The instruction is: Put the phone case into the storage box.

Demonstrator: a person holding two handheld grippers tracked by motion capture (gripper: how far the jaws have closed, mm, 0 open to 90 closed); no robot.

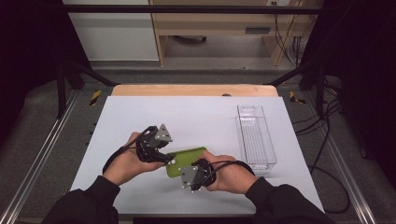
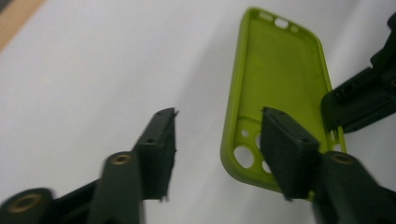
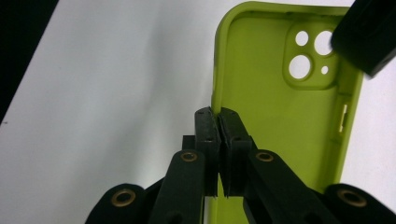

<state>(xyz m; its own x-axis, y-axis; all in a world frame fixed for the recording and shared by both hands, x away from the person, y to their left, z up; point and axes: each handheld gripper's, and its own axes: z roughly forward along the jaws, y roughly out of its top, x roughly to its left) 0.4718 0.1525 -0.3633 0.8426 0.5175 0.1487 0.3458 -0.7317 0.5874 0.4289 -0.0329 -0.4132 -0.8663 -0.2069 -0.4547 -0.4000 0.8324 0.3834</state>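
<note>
A lime-green soft silicone phone case (image 1: 186, 161) lies near the front middle of the white table (image 1: 140, 116), its hollow side up, between the person's two hands. Its long axis runs at a slant: the camera-hole end points toward the near left, the plain end toward the far right.

The right claw (image 3: 218, 116) is pressed together on the case's long side wall, roughly at mid-length; in the right gripper view the two pads pinch that thin green rim between them, one inside the hollow and one outside. In the high view this claw (image 1: 192, 172) comes at the case from its near right side.

The left claw (image 2: 219, 126) stands spread at the camera-hole end. One pad hangs over the hollow just above the round holes, the other over bare table outside the case's left wall, so the rounded corner sits between them with neither pad pressing on it. Whether the inner pad brushes the case floor is hard to tell from this blurred view. In the high view the left claw (image 1: 164, 157) meets the case's near left end.

So the case lies straight ahead of the left claw, lengthwise away from it, while the right claw grips across the axis. Any further handling probably turns on the right claw, which alone has the case; a clear plastic bin (image 1: 254, 135) stands to the far right, on that hand's side.
</note>
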